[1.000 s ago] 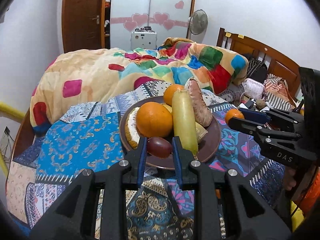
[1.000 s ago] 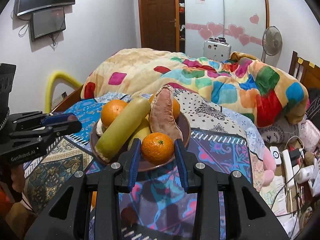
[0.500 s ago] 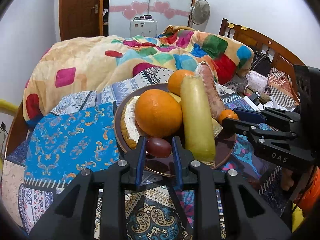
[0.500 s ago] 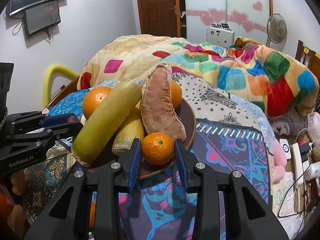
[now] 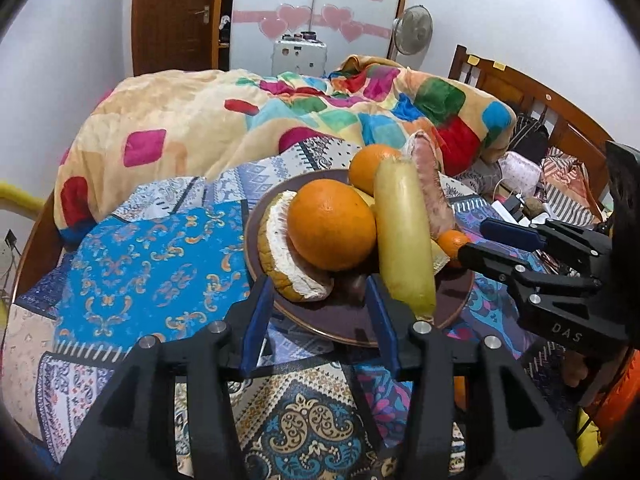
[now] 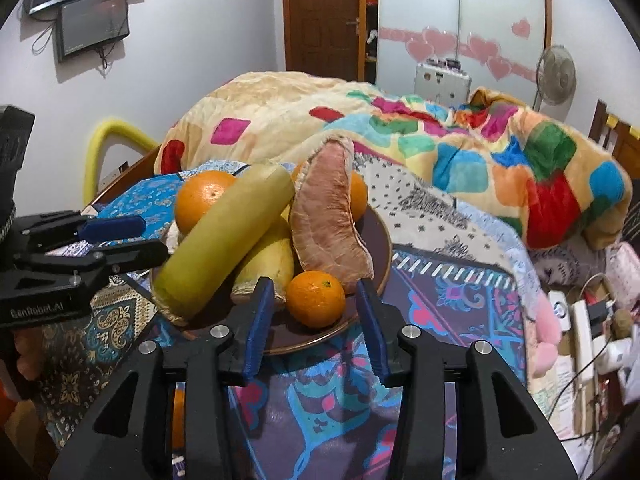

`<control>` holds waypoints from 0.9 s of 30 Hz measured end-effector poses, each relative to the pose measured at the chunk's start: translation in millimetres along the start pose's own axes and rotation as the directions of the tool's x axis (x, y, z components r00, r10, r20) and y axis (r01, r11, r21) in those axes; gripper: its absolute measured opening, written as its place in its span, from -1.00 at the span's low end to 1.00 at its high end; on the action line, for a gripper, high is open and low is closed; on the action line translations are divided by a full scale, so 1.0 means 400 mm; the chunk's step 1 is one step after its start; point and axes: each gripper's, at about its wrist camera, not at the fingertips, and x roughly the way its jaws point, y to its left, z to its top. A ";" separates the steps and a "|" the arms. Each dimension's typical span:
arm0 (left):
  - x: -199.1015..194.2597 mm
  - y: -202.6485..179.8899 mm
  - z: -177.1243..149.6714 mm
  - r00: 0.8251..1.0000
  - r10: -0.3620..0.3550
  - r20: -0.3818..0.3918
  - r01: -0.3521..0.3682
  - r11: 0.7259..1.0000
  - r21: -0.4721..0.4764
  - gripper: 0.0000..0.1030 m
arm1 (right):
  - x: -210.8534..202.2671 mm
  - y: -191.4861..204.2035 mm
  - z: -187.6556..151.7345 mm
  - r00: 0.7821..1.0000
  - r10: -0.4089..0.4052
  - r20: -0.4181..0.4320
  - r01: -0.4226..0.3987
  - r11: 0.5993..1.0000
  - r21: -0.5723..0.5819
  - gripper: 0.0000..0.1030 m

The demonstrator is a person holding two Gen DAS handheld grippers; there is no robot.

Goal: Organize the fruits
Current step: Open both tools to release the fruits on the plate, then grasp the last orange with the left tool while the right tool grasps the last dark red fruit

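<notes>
A brown plate (image 5: 452,304) on the patterned bed cover holds a big orange (image 5: 331,224), a long yellow-green fruit (image 5: 404,232), pomelo pieces (image 5: 280,256), and a pink pomelo wedge (image 6: 328,220). My left gripper (image 5: 316,300) is open at the plate's near rim; a dark red fruit (image 5: 354,286) lies on the plate between its fingertips, mostly hidden. My right gripper (image 6: 316,312) is open, and a small tangerine (image 6: 316,298) sits on the plate (image 6: 382,248) between its fingers, with gaps on both sides.
A colourful quilt (image 5: 280,120) is heaped behind the plate. A wooden headboard (image 5: 540,96) and clutter with cables (image 6: 588,320) lie to the right. Each gripper shows in the other's view, the left one (image 6: 80,248) and the right one (image 5: 540,256).
Both grippers have opened. The left let go of the dark red fruit and the right let go of the tangerine; both fruits now rest on the plate. Both cameras came closer.
</notes>
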 end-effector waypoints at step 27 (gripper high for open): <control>-0.169 -0.060 -0.126 0.999 0.030 0.012 -0.030 0.997 0.066 0.29 | -0.105 0.086 -0.166 0.998 0.029 -0.059 -0.032 0.999 -0.043 -0.24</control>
